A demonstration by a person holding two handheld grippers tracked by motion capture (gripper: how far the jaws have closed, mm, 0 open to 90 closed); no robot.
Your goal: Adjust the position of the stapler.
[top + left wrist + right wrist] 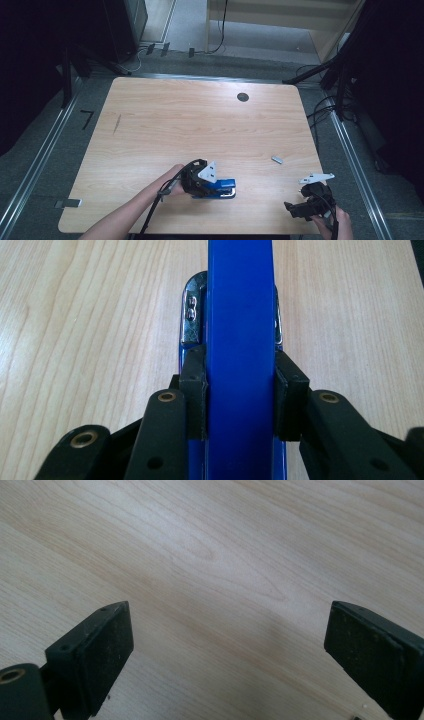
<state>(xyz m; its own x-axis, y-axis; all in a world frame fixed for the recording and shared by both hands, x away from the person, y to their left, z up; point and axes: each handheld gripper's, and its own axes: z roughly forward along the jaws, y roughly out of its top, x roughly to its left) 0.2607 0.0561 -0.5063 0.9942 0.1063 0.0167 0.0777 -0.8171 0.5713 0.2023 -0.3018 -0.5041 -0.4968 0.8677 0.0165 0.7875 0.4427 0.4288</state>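
Down near the front edge of the wooden surface (200,120) lies a blue stapler (222,188), and the left gripper (240,385) squeezes its jaws tight on both sides of it. No writing can be read on it. Off to the right, the right gripper (295,209) holds its jaws wide open over bare wood, with a small grey piece (277,160) lying well apart and lots of free room behind.

A light wood desk (200,115) with rounded corners stands on grey carpet floor (45,165). A round dark grommet hole (243,97) sits near its far edge. Metal floor rails (35,167) run along both sides. Beyond the desk, black cables (220,30) trail across the floor toward pale wooden furniture (280,12). Dark equipment stands (340,70) flank the dim corners.
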